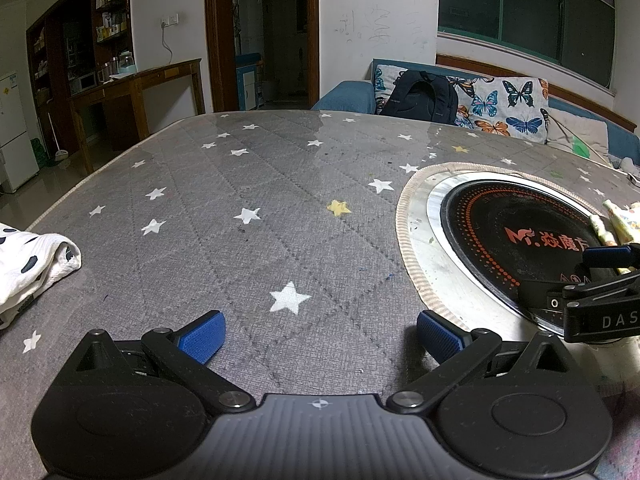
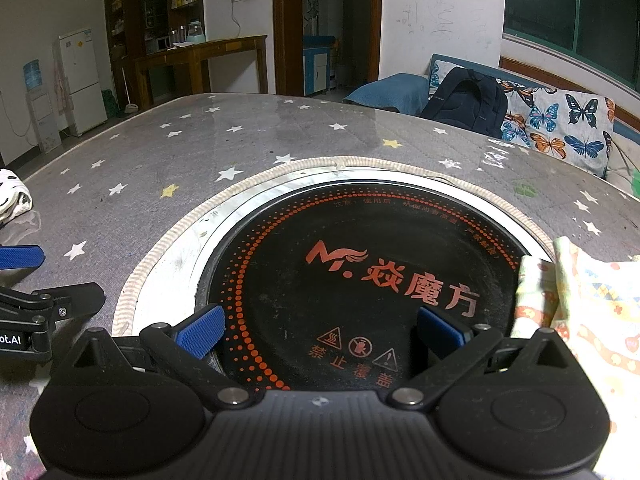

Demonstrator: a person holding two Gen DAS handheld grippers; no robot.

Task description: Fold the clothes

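A folded white garment with dark spots (image 1: 28, 264) lies at the table's left edge; it also shows in the right wrist view (image 2: 12, 196). A pale patterned garment (image 2: 588, 312) lies at the right, partly over the cooktop rim; its edge shows in the left wrist view (image 1: 618, 224). My left gripper (image 1: 318, 336) is open and empty over the grey star cloth. My right gripper (image 2: 320, 332) is open and empty over the black cooktop, with the patterned garment just right of its right finger.
A round black induction cooktop (image 2: 360, 272) with a metal ring sits in the grey star-print table cover (image 1: 248, 208). The right gripper shows in the left wrist view (image 1: 600, 300). A sofa with a black backpack (image 1: 424, 98) stands behind the table.
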